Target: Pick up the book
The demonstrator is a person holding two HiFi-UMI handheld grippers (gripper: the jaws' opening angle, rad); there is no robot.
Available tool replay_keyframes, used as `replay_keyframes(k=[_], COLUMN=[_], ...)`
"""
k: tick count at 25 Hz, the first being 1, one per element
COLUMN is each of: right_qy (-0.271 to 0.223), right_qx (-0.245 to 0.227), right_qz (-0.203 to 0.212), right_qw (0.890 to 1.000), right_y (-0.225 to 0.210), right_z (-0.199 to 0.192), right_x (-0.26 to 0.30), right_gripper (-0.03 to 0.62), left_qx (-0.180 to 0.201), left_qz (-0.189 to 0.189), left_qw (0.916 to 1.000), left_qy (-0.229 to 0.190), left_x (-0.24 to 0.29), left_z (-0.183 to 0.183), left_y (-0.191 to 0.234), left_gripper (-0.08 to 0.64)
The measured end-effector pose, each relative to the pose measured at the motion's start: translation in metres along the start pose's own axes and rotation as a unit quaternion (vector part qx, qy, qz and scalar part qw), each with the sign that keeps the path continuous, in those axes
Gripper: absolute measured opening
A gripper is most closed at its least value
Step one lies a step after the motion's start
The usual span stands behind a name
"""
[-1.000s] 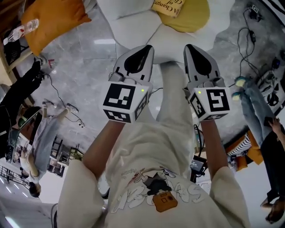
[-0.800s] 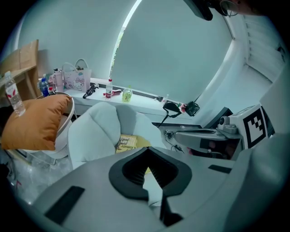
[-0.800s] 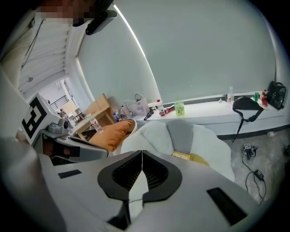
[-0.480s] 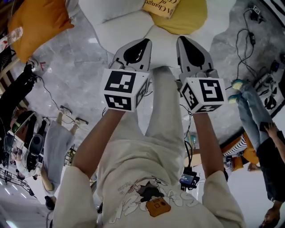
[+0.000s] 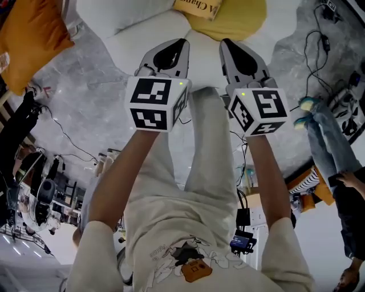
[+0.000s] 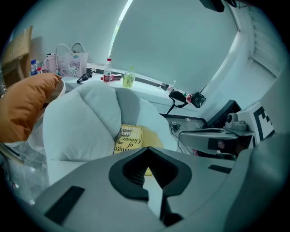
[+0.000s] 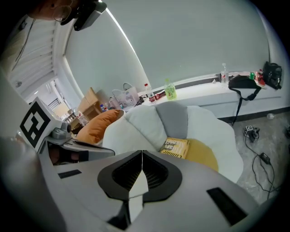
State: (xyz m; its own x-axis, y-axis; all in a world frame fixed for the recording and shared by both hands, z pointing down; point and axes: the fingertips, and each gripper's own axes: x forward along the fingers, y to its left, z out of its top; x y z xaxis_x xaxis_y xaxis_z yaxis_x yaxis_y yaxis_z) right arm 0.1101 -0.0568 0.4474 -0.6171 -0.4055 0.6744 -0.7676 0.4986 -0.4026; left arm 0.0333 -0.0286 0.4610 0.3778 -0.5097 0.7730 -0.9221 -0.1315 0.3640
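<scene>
The book [image 5: 197, 5] is yellow with dark print and lies on the yellow centre cushion [image 5: 239, 20] of a white flower-shaped seat [image 5: 137, 40], at the top edge of the head view. It leans against a white petal cushion [image 6: 84, 122] in the left gripper view. My left gripper [image 5: 178, 44] and right gripper [image 5: 227, 44] hang side by side in the air short of the book, both shut and holding nothing. The book [image 6: 129, 138] shows just above the left gripper's [image 6: 147, 149] closed tips. It [image 7: 175, 147] lies right of the right gripper's [image 7: 142, 152] tips.
An orange pillow [image 5: 28, 34] lies left of the seat. Black cables [image 5: 319, 40] trail over the grey floor at the right, near a person's legs [image 5: 328, 137]. Behind the seat runs a sill with bottles [image 6: 129, 79] and a bag [image 6: 70, 61].
Both grippers have sunk and moved forward toward the seat, still shut. The book and the orange pillow have slid toward the head view's top edge.
</scene>
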Motion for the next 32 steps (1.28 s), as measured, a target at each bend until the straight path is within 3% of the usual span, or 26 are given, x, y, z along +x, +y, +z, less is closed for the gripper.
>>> replay_keyframes(k=[23,32], right_qy=[0.026,0.033], right_qx=[0.07,0.094], right_qz=[0.005,0.008], right_qw=[0.997,0.995], right_y=[-0.068,-0.107], right_z=[-0.068,-0.105], right_x=[0.104,0.119], right_gripper=[0.029,0.068], left_qx=[0.003,-0.001], left_qz=[0.005,0.012], left_qw=[0.9997,0.9995], left_qy=[0.025,0.027], left_x=[0.107,0.146], left_z=[-0.049,-0.068], left_y=[0.045,0.029], left_gripper=[0.006,0.006])
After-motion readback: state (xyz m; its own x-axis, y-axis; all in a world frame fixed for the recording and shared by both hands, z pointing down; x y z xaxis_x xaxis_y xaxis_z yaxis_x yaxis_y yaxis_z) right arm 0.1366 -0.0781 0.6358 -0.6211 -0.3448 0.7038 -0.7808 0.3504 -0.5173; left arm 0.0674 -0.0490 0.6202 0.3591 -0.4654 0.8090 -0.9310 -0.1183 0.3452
